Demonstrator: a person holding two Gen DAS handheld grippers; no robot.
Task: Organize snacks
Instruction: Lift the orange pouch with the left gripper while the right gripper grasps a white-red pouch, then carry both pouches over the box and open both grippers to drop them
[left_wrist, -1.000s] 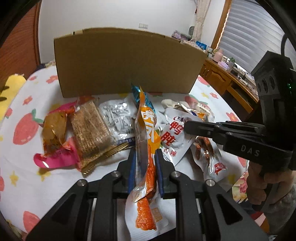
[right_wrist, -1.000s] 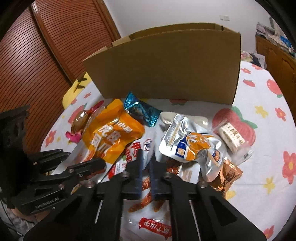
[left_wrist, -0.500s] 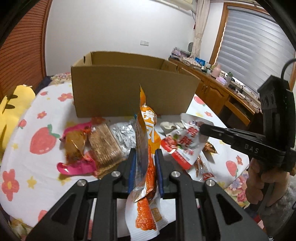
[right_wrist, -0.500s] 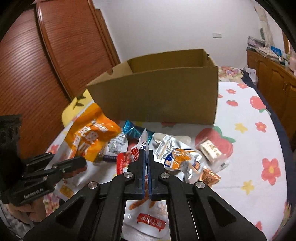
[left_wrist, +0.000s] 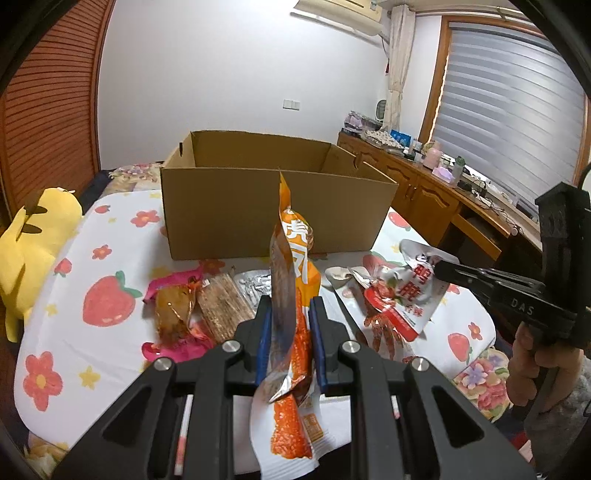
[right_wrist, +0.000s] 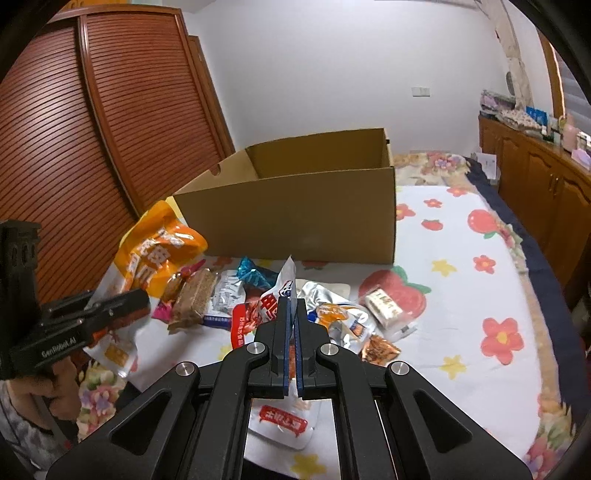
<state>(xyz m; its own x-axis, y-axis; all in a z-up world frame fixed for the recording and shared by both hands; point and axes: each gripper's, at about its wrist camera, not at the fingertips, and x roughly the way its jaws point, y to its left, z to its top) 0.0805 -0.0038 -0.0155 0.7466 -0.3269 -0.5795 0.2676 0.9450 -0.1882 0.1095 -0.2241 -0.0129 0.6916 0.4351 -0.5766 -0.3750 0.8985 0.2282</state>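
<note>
tilting downward, left claw (left_wrist: 288, 332) and right claw (right_wrist: 293, 325) clamp packets.

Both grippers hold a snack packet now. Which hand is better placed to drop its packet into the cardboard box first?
Probably left. The left gripper holds the orange packet directly before the cardboard box, centred on its front wall. The right gripper, shut on the white-and-red packet, is off toward the box's right end.

My two views are evenly lit by soft indoor light, a little dim. The window blind (left_wrist: 509, 122) glows pale. Foil packets (right_wrist: 343, 317) give small glare. Edges bend strongly and the corners are black.
</note>
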